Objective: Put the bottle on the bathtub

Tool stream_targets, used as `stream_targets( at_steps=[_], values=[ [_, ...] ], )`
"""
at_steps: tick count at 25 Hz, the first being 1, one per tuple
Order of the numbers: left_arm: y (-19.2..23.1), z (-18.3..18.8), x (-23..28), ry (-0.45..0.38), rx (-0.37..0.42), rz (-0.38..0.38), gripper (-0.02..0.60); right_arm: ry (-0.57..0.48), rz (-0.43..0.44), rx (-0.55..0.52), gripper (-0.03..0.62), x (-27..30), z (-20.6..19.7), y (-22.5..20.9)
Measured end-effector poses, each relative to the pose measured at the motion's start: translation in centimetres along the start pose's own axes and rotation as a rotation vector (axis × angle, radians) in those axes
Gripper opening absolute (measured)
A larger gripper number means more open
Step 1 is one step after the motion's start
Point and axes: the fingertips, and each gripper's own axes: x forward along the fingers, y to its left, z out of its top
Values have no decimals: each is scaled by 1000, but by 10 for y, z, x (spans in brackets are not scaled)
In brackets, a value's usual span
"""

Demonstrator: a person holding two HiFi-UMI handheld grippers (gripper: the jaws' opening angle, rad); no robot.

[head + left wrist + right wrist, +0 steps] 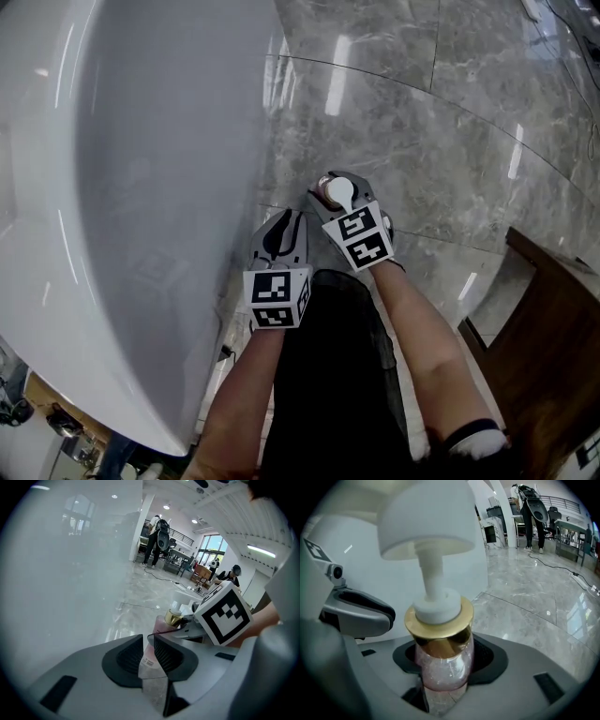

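The right hand-held gripper [446,659] clamps the pink pump bottle [440,634] just under its gold collar. The left hand-held gripper [148,645], jaws a slit apart, pinches nothing. This looks like the carrying step: next, the bottle needs lifting onto the white bathtub [141,187] alongside.

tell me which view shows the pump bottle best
The right gripper view: the pump bottle fills its centre, pump, gold collar and pink body gripped by the right gripper. The head view shows only its pump top; the left gripper view glimpses collar and body.
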Motion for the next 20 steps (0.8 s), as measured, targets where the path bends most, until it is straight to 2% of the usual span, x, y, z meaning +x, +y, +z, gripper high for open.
stream_targets(
  at_steps=[5,11,20],
  values=[
    [11,-7,18,-1,-28,26,84,-39,-8,-32,232,20,-3,-2],
    [20,-16,23,7,2,34,83,-108,-7,-97,233,30,2,3],
    [25,-27,19,26,6,32,83,-116,6,-216,233,30,-4,20]
  ],
)
